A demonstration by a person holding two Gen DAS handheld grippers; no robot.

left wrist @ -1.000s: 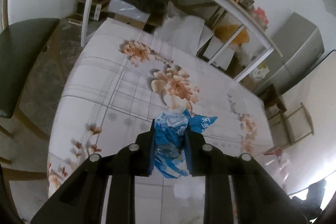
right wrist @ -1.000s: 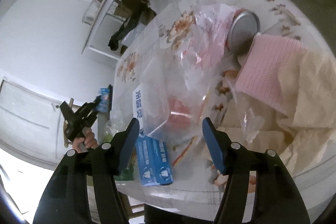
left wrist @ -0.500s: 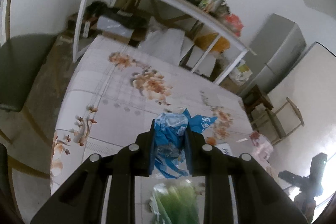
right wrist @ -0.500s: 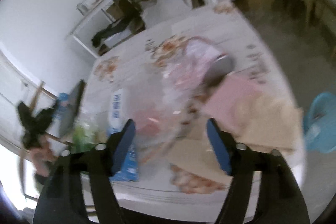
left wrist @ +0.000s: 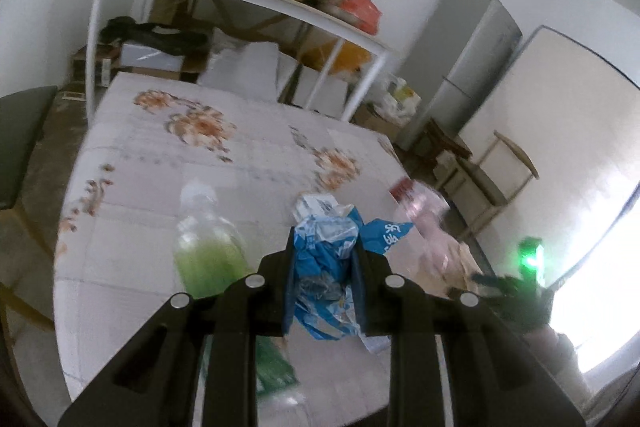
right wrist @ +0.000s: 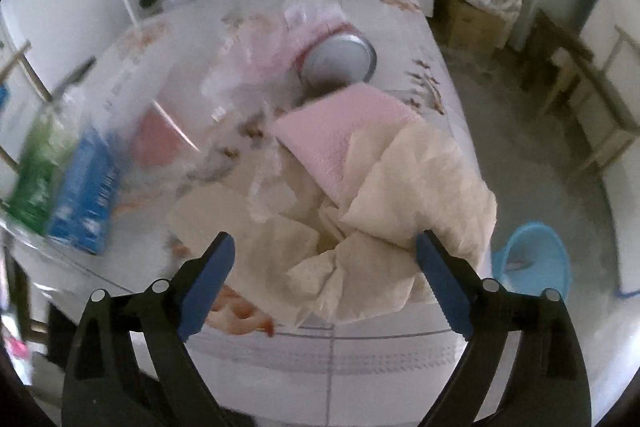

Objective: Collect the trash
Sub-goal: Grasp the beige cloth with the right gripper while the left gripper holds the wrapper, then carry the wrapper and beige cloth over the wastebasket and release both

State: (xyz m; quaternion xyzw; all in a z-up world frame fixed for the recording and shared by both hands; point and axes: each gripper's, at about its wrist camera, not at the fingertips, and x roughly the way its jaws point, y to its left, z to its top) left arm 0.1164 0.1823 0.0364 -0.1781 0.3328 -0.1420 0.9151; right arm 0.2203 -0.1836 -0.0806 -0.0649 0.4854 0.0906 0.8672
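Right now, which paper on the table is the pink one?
The pink napkin, lying in front of the metal bowl; the crumpled sheets nearer the open right gripper are cream.

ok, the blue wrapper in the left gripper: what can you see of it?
The blue wrapper is crumpled thin plastic film, blue and white with silvery creases. It is pinched between the left gripper fingers, held above the floral table. One flap with white print sticks out right; a tail hangs below.
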